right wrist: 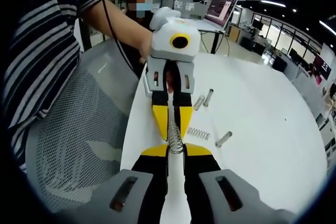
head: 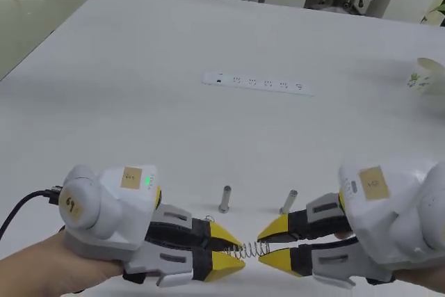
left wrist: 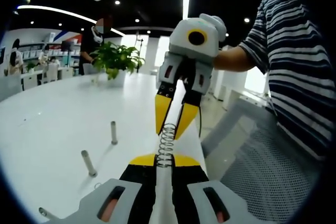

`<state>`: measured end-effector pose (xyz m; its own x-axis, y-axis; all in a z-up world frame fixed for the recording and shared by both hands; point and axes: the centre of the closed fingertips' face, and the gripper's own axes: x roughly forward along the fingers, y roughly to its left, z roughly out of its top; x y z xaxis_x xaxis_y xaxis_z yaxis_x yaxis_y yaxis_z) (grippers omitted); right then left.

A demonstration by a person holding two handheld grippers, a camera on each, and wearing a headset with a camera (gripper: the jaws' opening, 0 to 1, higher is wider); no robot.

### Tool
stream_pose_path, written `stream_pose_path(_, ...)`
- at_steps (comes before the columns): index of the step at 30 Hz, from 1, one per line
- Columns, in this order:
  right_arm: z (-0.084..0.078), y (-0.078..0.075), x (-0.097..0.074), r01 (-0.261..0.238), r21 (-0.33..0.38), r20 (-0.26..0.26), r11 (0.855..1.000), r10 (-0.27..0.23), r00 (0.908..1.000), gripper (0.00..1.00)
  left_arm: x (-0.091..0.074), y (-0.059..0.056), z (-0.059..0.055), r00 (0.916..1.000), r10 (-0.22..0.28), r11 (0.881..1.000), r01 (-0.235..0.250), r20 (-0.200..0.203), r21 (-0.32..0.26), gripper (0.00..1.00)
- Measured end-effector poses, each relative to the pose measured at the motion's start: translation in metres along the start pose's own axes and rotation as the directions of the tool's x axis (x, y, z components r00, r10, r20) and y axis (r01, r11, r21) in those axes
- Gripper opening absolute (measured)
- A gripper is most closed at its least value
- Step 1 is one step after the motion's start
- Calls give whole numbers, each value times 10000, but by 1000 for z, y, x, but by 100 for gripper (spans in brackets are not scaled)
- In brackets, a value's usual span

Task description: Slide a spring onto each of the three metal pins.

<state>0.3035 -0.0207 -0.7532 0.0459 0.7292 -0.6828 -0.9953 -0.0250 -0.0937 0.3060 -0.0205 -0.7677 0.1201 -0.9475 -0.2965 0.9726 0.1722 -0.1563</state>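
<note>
White tabletop [head: 139, 116], one spring [head: 252, 249] shared

From the head view, we are pinching it between left gripper [head: 240, 253] and right gripper [head: 262, 247], both clamping its ends, near two upright pins [head: 224, 198]. Right gripper view: a loose spring [right wrist: 198, 133] is lying beside

three metal pins [right wrist: 208, 97] [right wrist: 198, 102] [right wrist: 223, 139], two springs [right wrist: 174, 129] [right wrist: 198, 134], one left claw [head: 241, 254], one right claw [head: 260, 248], one power strip [head: 257, 83], one cup [head: 425, 74]
</note>
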Motion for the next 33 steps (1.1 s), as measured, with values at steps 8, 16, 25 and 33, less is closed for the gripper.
stream_pose_path(8,19,-3,0,-48,520,856,9986,3,9963,7,-1,2,-2,9999,119,9998,-118,-84,158,2)
stream_pose_path(16,35,-2,6,167,157,1183,9997,-184,9928,7,1,1,-4,9997,186,9995,-181,-171,277,2)
stream_pose_path(25,44,0,11,426,-313,1349,9986,-381,9901,7,3,-1,0,9997,134,9989,-125,-194,447,2)
stream_pose_path(33,51,1,14,683,-595,1630,9959,-578,9849,7,0,0,4,9997,199,9989,-194,-134,426,2)
